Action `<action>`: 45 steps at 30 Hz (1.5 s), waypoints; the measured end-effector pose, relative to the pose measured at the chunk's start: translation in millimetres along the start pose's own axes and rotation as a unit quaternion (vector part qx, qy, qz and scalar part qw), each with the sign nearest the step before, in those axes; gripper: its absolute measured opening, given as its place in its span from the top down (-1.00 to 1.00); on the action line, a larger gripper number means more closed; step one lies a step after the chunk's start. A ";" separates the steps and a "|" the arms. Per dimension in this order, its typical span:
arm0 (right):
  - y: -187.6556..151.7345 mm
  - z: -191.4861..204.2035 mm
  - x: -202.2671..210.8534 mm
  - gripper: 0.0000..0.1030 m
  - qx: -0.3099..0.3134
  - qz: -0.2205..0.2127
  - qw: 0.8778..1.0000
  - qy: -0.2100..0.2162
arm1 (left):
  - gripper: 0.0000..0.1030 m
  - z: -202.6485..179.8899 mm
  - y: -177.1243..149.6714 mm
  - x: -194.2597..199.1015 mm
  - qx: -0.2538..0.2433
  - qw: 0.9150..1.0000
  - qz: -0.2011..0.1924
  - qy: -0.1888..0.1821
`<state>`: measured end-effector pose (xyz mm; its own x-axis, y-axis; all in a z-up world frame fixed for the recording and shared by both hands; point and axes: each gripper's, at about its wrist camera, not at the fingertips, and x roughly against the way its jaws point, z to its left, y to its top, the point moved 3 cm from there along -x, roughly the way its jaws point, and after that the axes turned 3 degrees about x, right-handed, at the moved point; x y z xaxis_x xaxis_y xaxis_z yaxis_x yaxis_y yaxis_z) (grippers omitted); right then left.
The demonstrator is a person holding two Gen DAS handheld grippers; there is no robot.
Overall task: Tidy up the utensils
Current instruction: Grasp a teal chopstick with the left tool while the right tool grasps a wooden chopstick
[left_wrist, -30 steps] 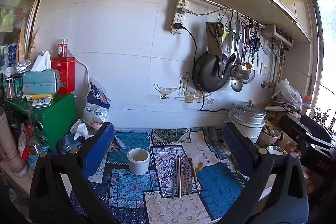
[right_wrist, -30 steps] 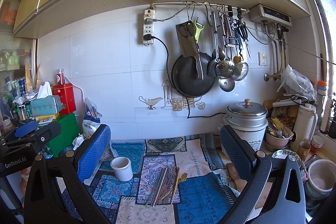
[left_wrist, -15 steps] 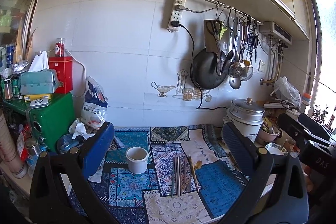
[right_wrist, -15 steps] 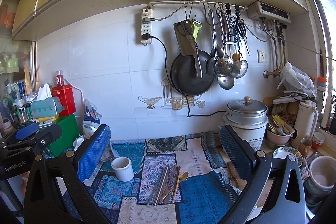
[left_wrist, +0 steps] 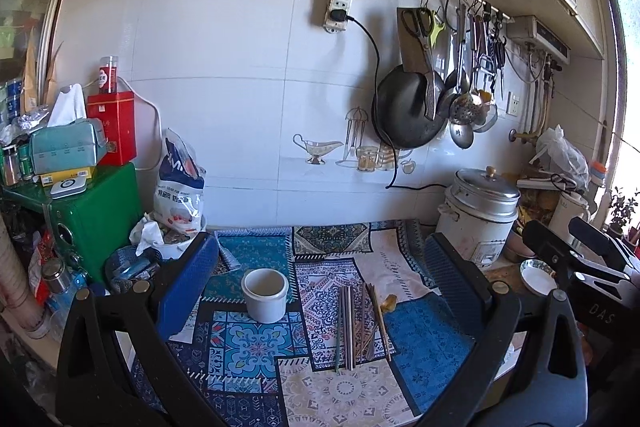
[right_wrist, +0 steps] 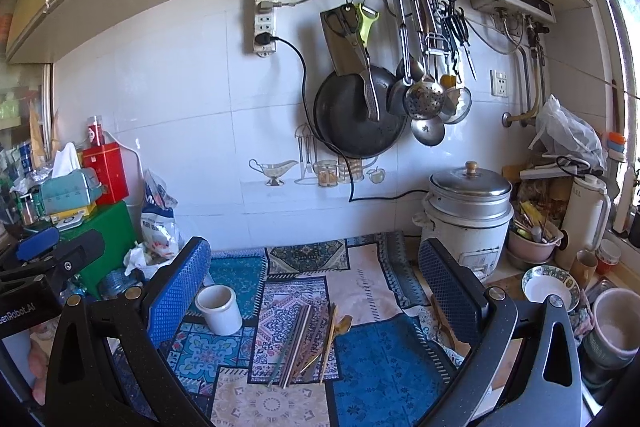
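Several chopsticks and a small yellowish spoon lie side by side on a patterned cloth. A white ceramic cup stands upright left of them, empty as far as I see. My left gripper hangs open above and short of the cloth, holding nothing. My right gripper is open too, above the chopsticks and the cup. The right gripper's body shows at the left wrist view's right edge, and the left gripper's body at the right wrist view's left.
A steel-lidded cooker stands at the back right, bowls and cups beside it. A green box, a tissue box and a bag crowd the left. A pan and ladles hang on the wall.
Both views have shifted slightly: the wall items sit a bit higher and further left than a second ago. Both grippers stay open; nothing on the cloth has moved.
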<state>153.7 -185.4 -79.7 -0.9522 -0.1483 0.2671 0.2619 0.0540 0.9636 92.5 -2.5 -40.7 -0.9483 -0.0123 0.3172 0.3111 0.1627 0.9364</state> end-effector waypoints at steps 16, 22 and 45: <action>-84.6 -46.0 -150.6 -1.00 0.000 0.208 0.976 -0.062 | -0.97 6.7 -63.0 -158.2 -0.016 0.985 0.164 0.048; -124.8 -51.6 -201.0 -0.96 0.015 0.291 0.956 -0.047 | -0.79 4.9 -105.2 -222.0 -0.034 0.967 0.246 0.049; -193.4 -31.7 -317.5 0.43 -0.025 0.450 0.890 0.073 | 0.29 5.4 -192.4 -361.7 0.013 0.900 0.435 0.006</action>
<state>410.4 -180.0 -350.5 -0.3244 -0.1935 0.9259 0.9180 0.1716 0.3575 375.3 -24.0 -336.4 -0.3448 0.1210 0.9308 0.9344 0.1383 0.3282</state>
